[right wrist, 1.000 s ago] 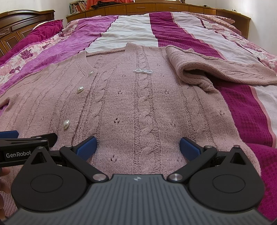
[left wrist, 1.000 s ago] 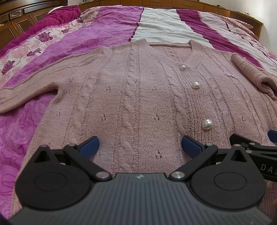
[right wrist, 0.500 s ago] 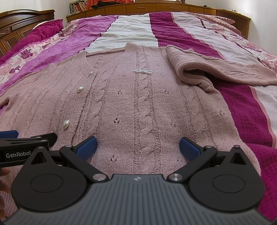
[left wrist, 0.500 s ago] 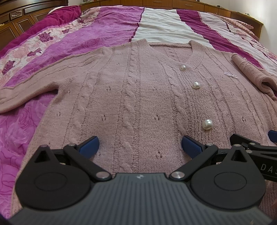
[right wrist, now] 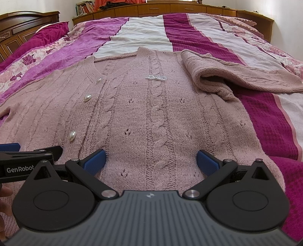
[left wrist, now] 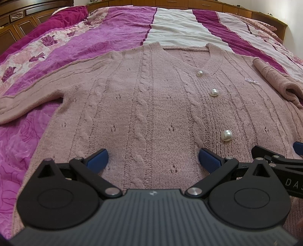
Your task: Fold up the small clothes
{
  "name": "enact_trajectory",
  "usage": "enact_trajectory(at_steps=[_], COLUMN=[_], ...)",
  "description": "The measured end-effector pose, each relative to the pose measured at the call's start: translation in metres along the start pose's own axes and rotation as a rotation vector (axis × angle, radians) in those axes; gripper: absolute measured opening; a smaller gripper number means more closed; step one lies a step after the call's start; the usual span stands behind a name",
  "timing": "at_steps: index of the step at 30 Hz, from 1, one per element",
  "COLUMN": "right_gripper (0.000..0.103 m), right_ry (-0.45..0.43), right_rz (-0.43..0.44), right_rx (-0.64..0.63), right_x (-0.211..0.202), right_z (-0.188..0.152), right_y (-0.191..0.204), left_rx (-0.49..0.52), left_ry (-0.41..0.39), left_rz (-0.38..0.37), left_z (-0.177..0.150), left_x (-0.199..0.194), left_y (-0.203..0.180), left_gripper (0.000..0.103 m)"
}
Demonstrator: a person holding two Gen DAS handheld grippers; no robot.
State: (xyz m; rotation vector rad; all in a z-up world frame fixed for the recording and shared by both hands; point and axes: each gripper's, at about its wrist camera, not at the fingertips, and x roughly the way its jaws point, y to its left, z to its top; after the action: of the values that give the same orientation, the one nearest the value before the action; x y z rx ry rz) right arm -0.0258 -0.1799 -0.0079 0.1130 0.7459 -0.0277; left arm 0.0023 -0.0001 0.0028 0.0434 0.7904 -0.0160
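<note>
A dusty-pink cable-knit cardigan [left wrist: 151,106] with pearl buttons [left wrist: 226,135] lies face up on the bed, neck away from me. Its left sleeve [left wrist: 28,94] stretches out flat; the right sleeve [right wrist: 227,75] is bunched and folded over near the shoulder. My left gripper [left wrist: 153,159] hovers open over the hem's left half, blue pads wide apart with nothing between them. My right gripper [right wrist: 150,159] stands open over the hem's right half, equally empty. Each gripper shows at the edge of the other's view: the right gripper [left wrist: 274,160], the left gripper [right wrist: 28,157].
The bed carries a striped spread [left wrist: 113,32] of purple, white and magenta with rose prints. Wooden cabinets [right wrist: 189,7] run behind the far edge and a carved headboard [right wrist: 22,24] stands at the left. A hand [right wrist: 3,200] shows at the lower left.
</note>
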Motion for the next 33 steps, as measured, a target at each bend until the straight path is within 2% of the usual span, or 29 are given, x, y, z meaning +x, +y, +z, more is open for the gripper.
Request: enact_trajectory(at_steps=[7,16,23,33], right_gripper=[0.103,0.103,0.103,0.103], right_ry=[0.006,0.019,0.025,-0.012], right_rz=[0.008,0.025,0.104,0.194], right_rx=[0.005,0.019,0.083,0.102], right_x=[-0.001,-0.001,-0.008,-0.028], right_z=[0.001,0.005,0.016,0.042], right_y=[-0.001,-0.004,-0.018,-0.035], left_rx=[0.004,0.018,-0.003,-0.038], left_ry=[-0.001,0.042,0.046,0.036], left_rz=[0.001,-0.010,-0.019,-0.038], left_z=[-0.001,0.007,0.018,0.032], left_x=[0.000,-0.003,-0.018,-0.033], left_y=[0.000,0.001,0.010,0.015], left_gripper=[0.103,0.103,0.103,0.103])
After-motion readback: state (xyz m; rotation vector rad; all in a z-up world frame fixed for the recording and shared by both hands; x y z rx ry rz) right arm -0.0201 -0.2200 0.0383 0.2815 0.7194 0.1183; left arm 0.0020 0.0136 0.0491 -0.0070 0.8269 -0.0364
